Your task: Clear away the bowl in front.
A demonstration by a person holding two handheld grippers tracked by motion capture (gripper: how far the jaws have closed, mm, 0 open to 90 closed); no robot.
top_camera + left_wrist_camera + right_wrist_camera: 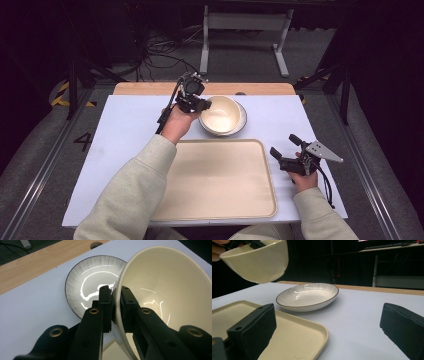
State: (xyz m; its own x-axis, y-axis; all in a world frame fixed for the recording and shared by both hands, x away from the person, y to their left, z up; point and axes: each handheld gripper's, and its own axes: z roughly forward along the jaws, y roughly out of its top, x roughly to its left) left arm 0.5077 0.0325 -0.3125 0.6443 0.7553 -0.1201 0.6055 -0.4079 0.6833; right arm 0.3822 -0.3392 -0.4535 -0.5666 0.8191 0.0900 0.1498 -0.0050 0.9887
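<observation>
A cream bowl (220, 113) hangs tilted in the air above the table, and my left gripper (202, 104) is shut on its left rim. In the left gripper view the two jaws pinch the bowl (165, 285) wall, one inside and one outside. Below it a white plate with a dark rim (92, 282) rests on the white table (130, 125). The right gripper view shows the bowl (257, 260) lifted clear of the plate (308, 297). My right gripper (286, 146) stands open right of the cream tray (215, 180), its jaws wide apart with nothing between them.
A wooden strip (150, 88) runs along the table's far edge. The tray's rim (322, 332) lies just in front of the plate. A metal stand (245, 30) and cables sit on the floor beyond the table.
</observation>
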